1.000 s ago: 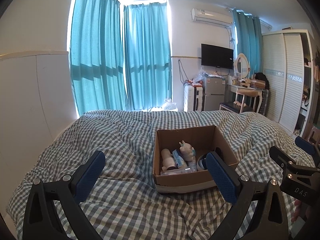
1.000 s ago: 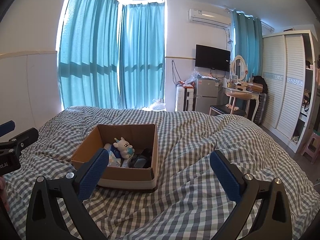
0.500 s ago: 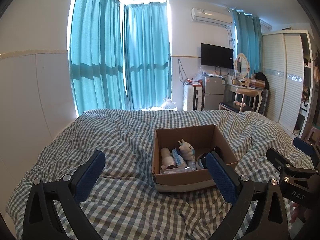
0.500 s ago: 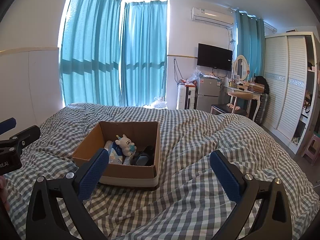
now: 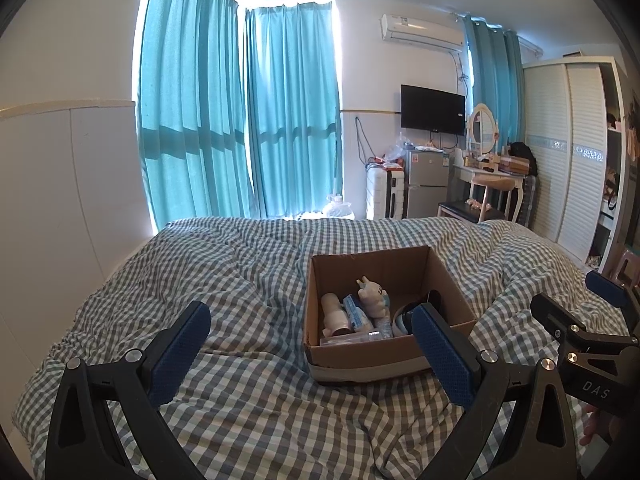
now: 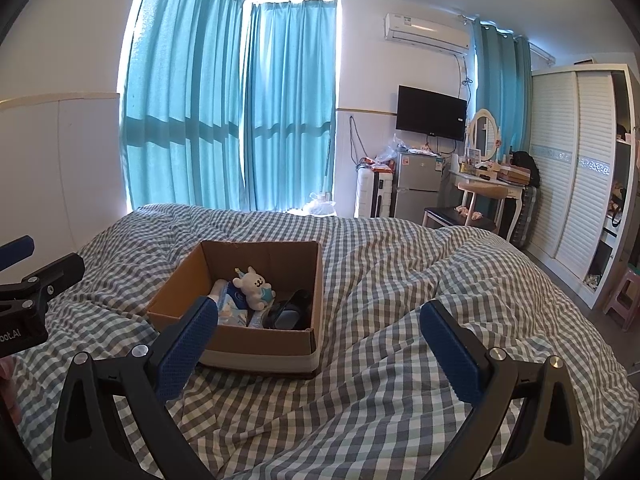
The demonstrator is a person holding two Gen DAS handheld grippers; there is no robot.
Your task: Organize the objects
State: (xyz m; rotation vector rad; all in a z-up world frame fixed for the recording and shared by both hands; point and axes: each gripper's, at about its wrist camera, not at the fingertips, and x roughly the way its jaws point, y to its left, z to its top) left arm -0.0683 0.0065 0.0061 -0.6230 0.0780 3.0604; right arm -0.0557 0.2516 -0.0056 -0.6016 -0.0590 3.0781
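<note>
Both views crept nearer cardboard box versus prior frame. Box sat on checked duvet, holding plush rabbit. Left gripper and right gripper spread wide, empty. Advised: descend vertically over rabbit, avoid box walls.

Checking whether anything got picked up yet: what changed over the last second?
Nothing taken or released. The left gripper and right gripper both stay open and empty; the views shifted only slightly. The cardboard box with the plush toy stays put on the checked duvet.
</note>
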